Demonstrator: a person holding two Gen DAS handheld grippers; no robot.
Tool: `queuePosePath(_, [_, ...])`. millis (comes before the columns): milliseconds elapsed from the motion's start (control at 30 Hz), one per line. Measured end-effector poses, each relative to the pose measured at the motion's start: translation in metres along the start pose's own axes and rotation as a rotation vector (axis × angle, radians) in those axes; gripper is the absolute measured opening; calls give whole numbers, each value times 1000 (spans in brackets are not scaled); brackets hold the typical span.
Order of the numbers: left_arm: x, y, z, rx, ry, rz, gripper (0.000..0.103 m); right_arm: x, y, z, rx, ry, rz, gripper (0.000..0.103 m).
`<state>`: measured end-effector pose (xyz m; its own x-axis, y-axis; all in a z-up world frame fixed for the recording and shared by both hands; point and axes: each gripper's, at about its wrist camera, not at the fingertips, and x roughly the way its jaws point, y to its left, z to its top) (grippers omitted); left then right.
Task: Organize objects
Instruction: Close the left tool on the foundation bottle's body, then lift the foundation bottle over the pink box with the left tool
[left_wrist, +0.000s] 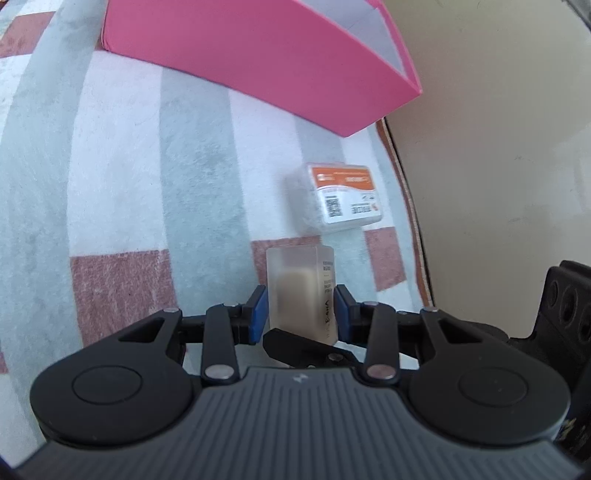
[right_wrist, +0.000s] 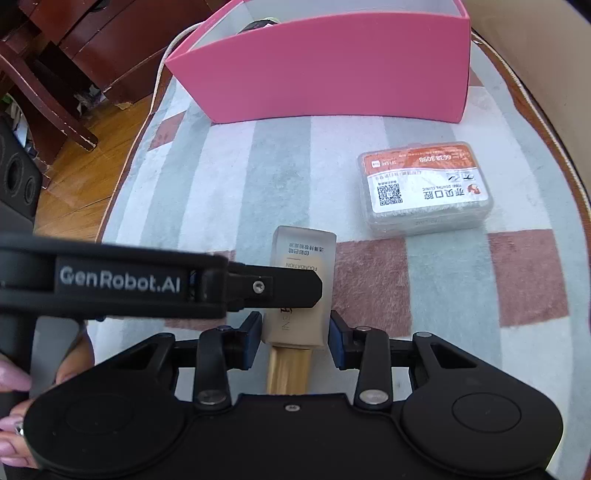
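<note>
A frosted foundation bottle (right_wrist: 301, 295) with a gold cap (right_wrist: 288, 371) is held over the striped cloth. My right gripper (right_wrist: 293, 339) is shut on its lower body near the cap. My left gripper (left_wrist: 300, 314) is shut on the same bottle (left_wrist: 301, 291) from the side; its finger (right_wrist: 273, 290) crosses the bottle in the right wrist view. A clear plastic box with an orange and white label (right_wrist: 424, 188) lies on the cloth ahead to the right, also in the left wrist view (left_wrist: 341, 197). The pink box (right_wrist: 332, 70) stands open at the far end, as in the left wrist view (left_wrist: 258, 59).
The cloth (right_wrist: 229, 177) has grey, white and dull red patches and covers a round table. Dark wooden furniture (right_wrist: 74, 62) and wood floor lie beyond the left edge. A beige wall (left_wrist: 498, 129) is past the table's right edge. Something dark sits inside the pink box.
</note>
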<state>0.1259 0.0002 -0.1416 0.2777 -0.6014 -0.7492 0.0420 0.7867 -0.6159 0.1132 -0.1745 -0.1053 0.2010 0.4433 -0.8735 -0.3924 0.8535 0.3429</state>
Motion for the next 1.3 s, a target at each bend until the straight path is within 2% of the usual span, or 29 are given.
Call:
queuePosePath(100, [-15, -7, 1, -4, -24, 1, 36, -12, 5, 6, 25, 19, 7, 43])
queuePosePath(367, [-62, -31, 18, 29, -106, 17, 36, -47, 25, 25, -23, -25, 35, 43])
queuePosePath(567, [-95, -54, 54, 65, -197, -5, 36, -79, 44, 53, -134, -142, 30, 43])
queuePosePath(733, [-108, -69, 102, 97, -257, 9, 36, -93, 51, 96, -203, -215, 21, 42])
queuePosePath(867, [-102, -79, 150, 122, -298, 27, 36, -93, 52, 137, -254, -286, -8, 42])
queuePosePath(967, [-86, -80, 183, 128, -317, 46, 36, -83, 44, 176, -249, -295, -11, 42])
queuePosePath(1167, [-38, -58, 241, 57, -295, 37, 37, -42, 24, 245, -291, -229, -67, 42])
queuePosePath(1300, [-7, -41, 263, 22, -257, 48, 37, -8, 9, 273, -330, -183, -90, 42])
